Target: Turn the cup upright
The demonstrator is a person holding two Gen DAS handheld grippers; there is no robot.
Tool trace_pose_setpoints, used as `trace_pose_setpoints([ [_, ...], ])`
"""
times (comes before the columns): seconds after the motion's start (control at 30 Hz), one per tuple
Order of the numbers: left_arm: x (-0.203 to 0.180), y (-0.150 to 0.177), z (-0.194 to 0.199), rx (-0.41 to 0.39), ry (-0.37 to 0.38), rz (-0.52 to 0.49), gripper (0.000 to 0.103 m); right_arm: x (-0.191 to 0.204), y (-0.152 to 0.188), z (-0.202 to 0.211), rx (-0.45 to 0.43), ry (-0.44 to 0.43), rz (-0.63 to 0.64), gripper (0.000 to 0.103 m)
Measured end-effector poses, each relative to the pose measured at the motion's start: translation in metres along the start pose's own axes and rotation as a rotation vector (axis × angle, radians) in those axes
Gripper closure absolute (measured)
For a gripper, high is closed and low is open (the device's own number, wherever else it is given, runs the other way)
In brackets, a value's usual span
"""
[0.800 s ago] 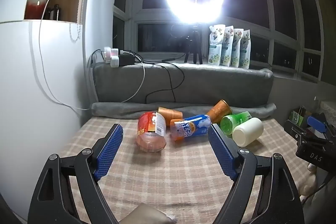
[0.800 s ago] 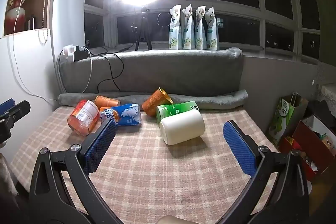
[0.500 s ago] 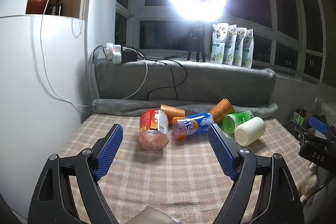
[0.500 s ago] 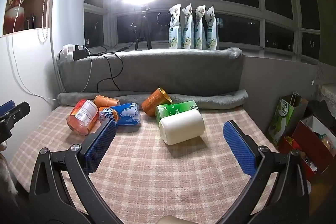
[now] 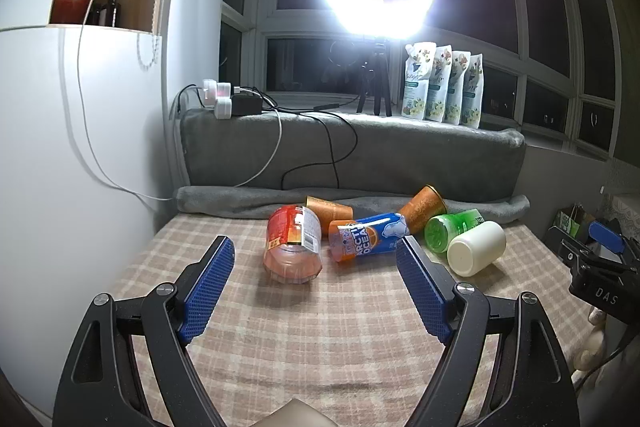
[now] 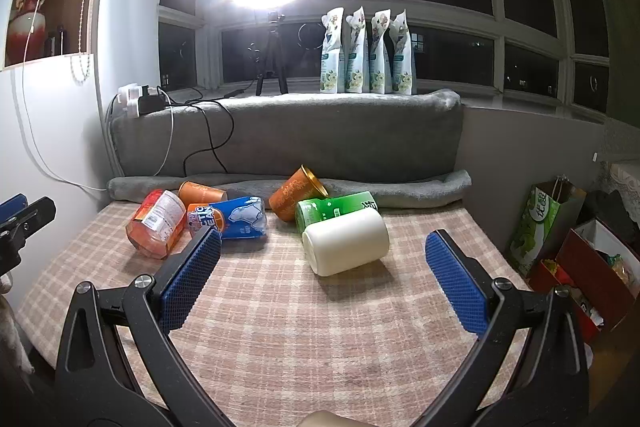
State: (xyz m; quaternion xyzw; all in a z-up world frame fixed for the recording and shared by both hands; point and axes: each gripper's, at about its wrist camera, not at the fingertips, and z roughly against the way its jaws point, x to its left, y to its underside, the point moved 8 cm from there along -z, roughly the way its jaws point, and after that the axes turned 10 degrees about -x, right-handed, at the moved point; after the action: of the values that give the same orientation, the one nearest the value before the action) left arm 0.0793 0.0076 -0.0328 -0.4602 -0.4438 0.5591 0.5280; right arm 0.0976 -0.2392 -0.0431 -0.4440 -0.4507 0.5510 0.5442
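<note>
both the left gripper (image 5: 316,259) and the right gripper (image 6: 322,255) were held spread wide and empty above the checked tablecloth (image 6: 320,327), apparently so either could be closed on the white cup (image 6: 346,241), seen lying on its side beside a green cup (image 6: 332,209).

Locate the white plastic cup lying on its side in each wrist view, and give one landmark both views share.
Left wrist view: the white plastic cup lies right of centre, just beyond the left gripper, its right fingertip nearest.
Right wrist view: it lies near centre, ahead of the open right gripper.
Shared landmark: the green cylindrical cup lies on its side directly behind it, touching or nearly so.
</note>
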Motion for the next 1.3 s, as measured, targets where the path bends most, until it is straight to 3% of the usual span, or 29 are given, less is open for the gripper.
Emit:
trace_pose_setpoints([
  [1.3,-0.0015,-0.0025,0.0017,0.0,0.004,-0.006,0.02,-0.0001,0.0012,-0.0006,-0.001,0.001,0.002,0.0],
])
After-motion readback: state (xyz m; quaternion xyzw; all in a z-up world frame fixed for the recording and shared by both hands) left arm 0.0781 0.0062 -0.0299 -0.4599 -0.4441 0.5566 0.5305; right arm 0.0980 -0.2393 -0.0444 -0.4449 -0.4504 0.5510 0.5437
